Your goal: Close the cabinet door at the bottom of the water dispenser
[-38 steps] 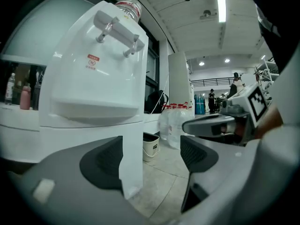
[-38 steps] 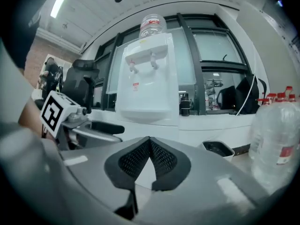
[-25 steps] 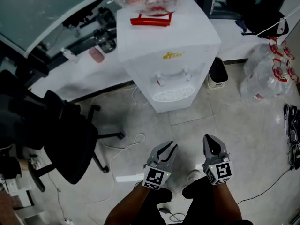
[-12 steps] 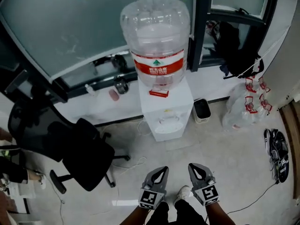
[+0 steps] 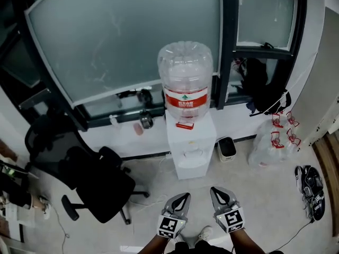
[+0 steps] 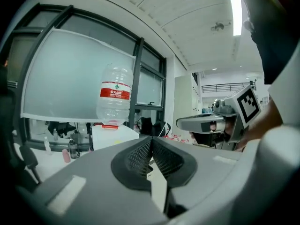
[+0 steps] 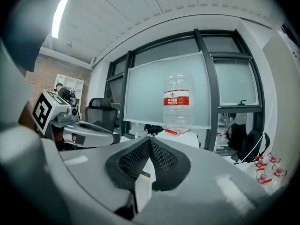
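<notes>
The water dispenser [image 5: 190, 151] stands against the glass wall with a clear bottle [image 5: 185, 78] on top; its bottom door is too small for us to judge. Well short of the dispenser we hold the left gripper [image 5: 186, 196] and right gripper [image 5: 214, 190], both with fingers pressed together and empty. A black office chair [image 5: 95, 183] sits left of the dispenser.

Ahead of me, frosted glass panels [image 5: 122, 41] in dark frames [image 5: 228, 46] rise above a white ledge [image 5: 151, 143]. A black office chair [image 5: 98, 187] stands on the pale tiled floor [image 5: 259, 189] to my left. A strip light [image 6: 234, 11] glows overhead, and what may be shoes [image 5: 313, 192] lie far right.
</notes>
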`<action>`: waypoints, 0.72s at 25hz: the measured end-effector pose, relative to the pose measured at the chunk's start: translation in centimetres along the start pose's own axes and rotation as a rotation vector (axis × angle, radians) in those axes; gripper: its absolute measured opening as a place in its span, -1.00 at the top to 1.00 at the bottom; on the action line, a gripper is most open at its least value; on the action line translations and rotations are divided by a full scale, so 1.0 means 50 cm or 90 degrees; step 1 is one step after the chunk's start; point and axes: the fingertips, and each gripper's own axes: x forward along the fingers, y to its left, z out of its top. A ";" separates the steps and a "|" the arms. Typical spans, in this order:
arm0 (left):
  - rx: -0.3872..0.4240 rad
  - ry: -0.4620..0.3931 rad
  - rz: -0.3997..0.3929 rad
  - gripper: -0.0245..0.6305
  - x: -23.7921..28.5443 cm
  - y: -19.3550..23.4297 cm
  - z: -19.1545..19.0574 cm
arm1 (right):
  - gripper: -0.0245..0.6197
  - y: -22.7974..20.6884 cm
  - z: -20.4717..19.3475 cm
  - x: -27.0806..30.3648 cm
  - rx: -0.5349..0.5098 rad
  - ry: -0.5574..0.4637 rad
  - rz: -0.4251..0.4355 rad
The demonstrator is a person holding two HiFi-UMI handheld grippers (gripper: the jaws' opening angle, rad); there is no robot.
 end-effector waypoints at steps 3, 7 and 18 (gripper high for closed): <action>0.001 -0.005 0.003 0.87 -0.005 0.004 0.007 | 0.92 0.009 0.003 -0.004 0.010 -0.006 -0.003; -0.001 -0.013 0.008 0.87 -0.020 0.004 0.011 | 0.92 0.017 0.004 -0.015 0.012 -0.013 -0.010; 0.000 -0.008 -0.008 0.87 -0.020 0.010 -0.004 | 0.92 0.007 0.010 -0.021 -0.008 -0.009 -0.043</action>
